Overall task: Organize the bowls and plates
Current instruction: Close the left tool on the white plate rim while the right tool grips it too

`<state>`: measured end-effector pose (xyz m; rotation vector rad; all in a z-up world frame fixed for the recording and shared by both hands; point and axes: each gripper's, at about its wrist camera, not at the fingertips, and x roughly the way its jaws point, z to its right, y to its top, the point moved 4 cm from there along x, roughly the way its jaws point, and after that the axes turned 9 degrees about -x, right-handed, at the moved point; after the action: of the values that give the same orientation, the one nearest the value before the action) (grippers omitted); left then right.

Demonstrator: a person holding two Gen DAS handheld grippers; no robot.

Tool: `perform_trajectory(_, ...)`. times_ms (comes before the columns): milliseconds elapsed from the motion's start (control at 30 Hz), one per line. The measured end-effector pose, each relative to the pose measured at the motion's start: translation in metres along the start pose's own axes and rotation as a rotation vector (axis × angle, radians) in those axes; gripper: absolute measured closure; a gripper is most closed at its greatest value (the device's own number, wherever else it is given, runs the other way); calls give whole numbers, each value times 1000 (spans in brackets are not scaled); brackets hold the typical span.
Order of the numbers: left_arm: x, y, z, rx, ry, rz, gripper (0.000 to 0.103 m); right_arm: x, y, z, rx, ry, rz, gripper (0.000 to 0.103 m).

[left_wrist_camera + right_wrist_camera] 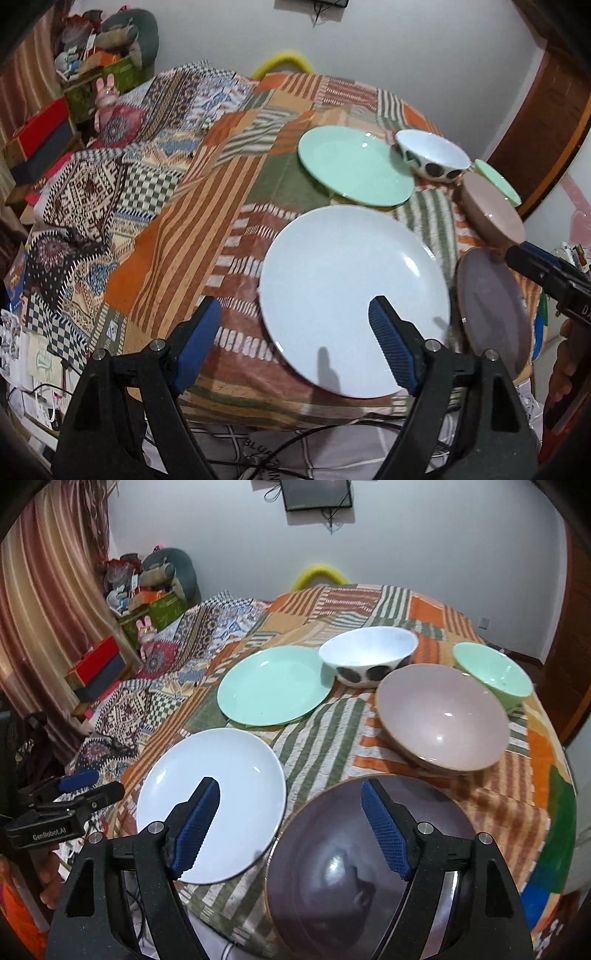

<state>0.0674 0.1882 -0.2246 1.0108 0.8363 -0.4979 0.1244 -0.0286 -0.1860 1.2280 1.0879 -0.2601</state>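
My left gripper (295, 317) hangs open over white plate (354, 299)'s near-left edge; green plate (354, 170) behind, purple plate (495, 314) rt.

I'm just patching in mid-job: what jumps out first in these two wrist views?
The crockery spread on the patchwork tablecloth: a white plate near the front edge with a mint green plate behind it, and a dark plate right of the white one. Behind that sit a pinkish bowl, a spotted white bowl and a mint green bowl. The left gripper and the right gripper hover open, holding nothing.
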Motion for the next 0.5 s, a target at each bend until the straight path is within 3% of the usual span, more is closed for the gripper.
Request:
perform_trajectory(233,20,-6,-16,-33,-16,-43,22,28,-1,-5,1,44,-68,27)
perform_trajectory(367,27,-8,-22,-51,-35,-68,39,42,-1,-7,-19,43,-102,27)
perform_trajectory(500,34,-8,-26,-73,-59,-90,49,52,-1,-8,-35,44,-122,32)
